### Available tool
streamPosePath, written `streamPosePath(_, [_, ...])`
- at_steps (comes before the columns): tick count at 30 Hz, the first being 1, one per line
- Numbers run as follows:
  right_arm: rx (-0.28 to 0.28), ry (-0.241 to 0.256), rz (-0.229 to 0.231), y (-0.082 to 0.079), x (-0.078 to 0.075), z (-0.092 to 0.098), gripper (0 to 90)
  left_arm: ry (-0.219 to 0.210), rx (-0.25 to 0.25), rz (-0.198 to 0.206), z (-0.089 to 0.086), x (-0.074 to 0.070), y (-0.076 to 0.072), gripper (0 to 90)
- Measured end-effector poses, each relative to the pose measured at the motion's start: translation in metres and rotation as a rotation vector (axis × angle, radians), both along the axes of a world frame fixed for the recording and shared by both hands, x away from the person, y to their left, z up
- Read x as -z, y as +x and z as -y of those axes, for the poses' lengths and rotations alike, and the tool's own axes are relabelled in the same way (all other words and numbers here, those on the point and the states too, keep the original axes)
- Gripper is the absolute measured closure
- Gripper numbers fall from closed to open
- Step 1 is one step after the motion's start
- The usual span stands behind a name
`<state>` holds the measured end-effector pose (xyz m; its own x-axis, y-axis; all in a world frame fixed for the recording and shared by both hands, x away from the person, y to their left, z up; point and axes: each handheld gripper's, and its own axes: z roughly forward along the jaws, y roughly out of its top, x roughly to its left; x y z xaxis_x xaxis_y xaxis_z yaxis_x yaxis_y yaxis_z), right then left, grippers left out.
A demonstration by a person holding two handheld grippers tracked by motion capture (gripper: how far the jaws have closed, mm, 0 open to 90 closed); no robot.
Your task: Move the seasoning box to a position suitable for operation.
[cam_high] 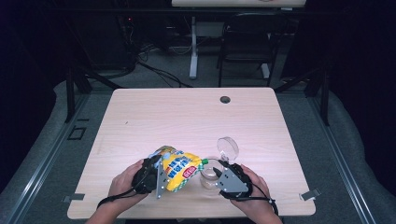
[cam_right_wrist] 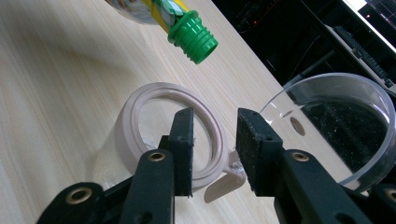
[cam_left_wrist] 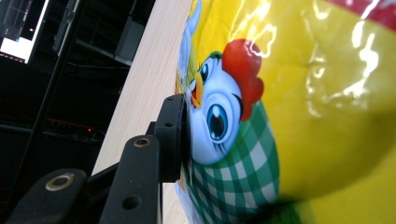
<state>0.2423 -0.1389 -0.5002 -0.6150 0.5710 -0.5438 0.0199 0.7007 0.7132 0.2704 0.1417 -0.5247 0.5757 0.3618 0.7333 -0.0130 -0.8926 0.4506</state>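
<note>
A yellow pouch (cam_high: 180, 170) with a green screw cap (cam_high: 204, 161) hangs tilted over the table's front, cap end pointing right and down. My left gripper (cam_high: 161, 173) is shut on its left side. In the left gripper view one black finger (cam_left_wrist: 173, 135) presses the pouch (cam_left_wrist: 303, 93) beside a cartoon chicken; the other finger is hidden behind it. Below the cap (cam_right_wrist: 194, 37) stands a clear jar (cam_high: 208, 179), its hinged clear lid (cam_high: 228, 148) swung open. My right gripper (cam_right_wrist: 215, 116) holds the jar's white rim (cam_right_wrist: 140, 107) near the hinge, with the lid (cam_right_wrist: 345, 121) to its right.
The light wood table (cam_high: 187, 116) stretches bare behind the jar, with a round cable hole (cam_high: 225, 99) near its far edge. Past the table are a dark chair (cam_high: 247, 42), a white desk leg (cam_high: 193, 51) and floor cables.
</note>
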Motion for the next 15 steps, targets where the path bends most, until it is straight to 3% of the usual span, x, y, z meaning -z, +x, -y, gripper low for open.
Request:
streamPosePath(3, [-0.002, 0.002, -0.004, 0.0009, 0.0009, -0.0001, 67.0, 0.004, -0.002, -0.007, 0.0010, 0.0016, -0.0005, 62.6])
streamPosePath(4, [-0.004, 0.003, -0.006, 0.0010, 0.0023, -0.0010, 67.0, 0.031, -0.002, -0.004, 0.0017, 0.0019, -0.0007, 62.6])
streamPosePath(6, [-0.007, -0.002, -0.005, 0.0008, 0.0031, -0.0020, 67.0, 0.026, 0.000, -0.003, 0.0023, 0.0031, -0.0007, 62.6])
streamPosePath(15, [-0.016, -0.047, 0.033, -0.0024, 0.0079, -0.0088, 66.7, 0.058, 0.011, -0.001, 0.0067, 0.0046, -0.0009, 62.6])
